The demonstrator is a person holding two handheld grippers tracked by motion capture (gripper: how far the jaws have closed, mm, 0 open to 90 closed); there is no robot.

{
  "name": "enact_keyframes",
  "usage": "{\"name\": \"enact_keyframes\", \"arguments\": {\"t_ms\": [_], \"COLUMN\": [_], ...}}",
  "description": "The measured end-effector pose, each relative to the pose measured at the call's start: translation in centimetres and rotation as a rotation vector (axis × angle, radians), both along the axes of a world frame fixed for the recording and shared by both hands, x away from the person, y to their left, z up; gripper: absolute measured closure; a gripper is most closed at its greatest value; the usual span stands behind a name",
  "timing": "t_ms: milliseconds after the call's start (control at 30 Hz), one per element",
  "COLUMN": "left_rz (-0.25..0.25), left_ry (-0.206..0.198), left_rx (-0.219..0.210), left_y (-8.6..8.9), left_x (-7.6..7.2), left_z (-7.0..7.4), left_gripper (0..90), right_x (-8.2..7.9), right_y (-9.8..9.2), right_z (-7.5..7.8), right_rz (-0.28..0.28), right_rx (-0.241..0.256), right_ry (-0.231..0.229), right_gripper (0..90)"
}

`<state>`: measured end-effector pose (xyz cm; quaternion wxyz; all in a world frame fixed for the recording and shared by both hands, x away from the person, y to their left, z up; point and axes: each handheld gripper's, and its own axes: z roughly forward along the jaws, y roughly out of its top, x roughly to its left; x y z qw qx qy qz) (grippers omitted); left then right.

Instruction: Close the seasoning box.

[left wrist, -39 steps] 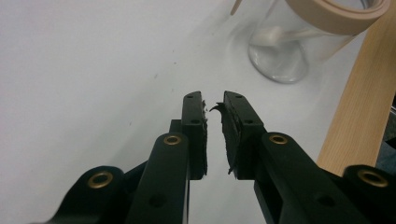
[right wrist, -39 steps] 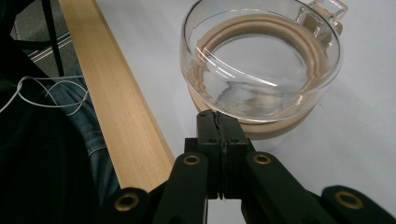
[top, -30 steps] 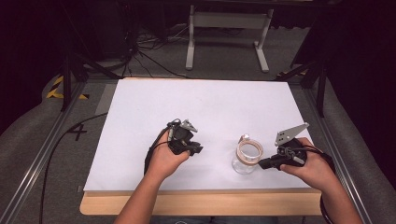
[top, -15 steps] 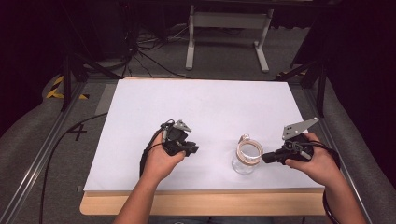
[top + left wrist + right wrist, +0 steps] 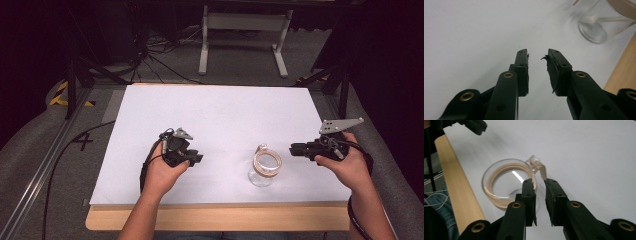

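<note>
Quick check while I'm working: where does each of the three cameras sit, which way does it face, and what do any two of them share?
High view: above the near edge, facing forward and down on the white table; both forearms, left tool and right tool show.
Left gripper view: rides the left tool, looking along its parted jaws across the table.
Right gripper view: rides the right tool, looking down on the glass jar.
Shared: all three show the jar.

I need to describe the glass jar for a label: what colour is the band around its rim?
Pale tan, on the clear jar; clearest in the right gripper view.
</note>
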<state>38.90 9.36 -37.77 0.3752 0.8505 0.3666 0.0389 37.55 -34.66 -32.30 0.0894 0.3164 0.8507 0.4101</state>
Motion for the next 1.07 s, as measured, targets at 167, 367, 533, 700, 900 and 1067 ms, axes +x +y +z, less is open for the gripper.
{"name": "enact_keyframes", "arguments": {"t_ms": [167,367,533,700,900,1067], "left_rz": [0.037,0.054,0.04,0.044,0.043,0.054], "left_ry": [0.006,0.008,-0.004,0.006,0.021,0.0], "left_rx": [-0.001,-0.008,0.003,0.011,0.014,0.006], "left_y": [0.5,1.0,1.2,1.4,1.4,1.4], "left_x": [0.4,1.1,1.7,2.0,2.3,2.3], "left_z": [-0.6,-1.6,-2.9,-3.7,-4.6,-4.4], "left_gripper": [68.6,66.9,66.4,65.8,62.4,51.6], "right_x": [0.9,2.1,3.2,4.0,4.6,4.6], "right_y": [-1.7,-2.9,-3.5,-3.5,-3.4,-3.4], "right_z": [-1.0,-2.6,-4.6,-6.5,-8.1,-7.9], "right_rz": [-0.075,-0.119,-0.132,-0.127,-0.127,-0.129], "right_rx": [0.003,0.001,-0.009,-0.003,-0.013,0.013], "right_ry": [-0.014,-0.008,0.002,0.041,0.092,0.084], "right_gripper": [73.1,69.6,67.7,67.7,66.9,63.3]}}
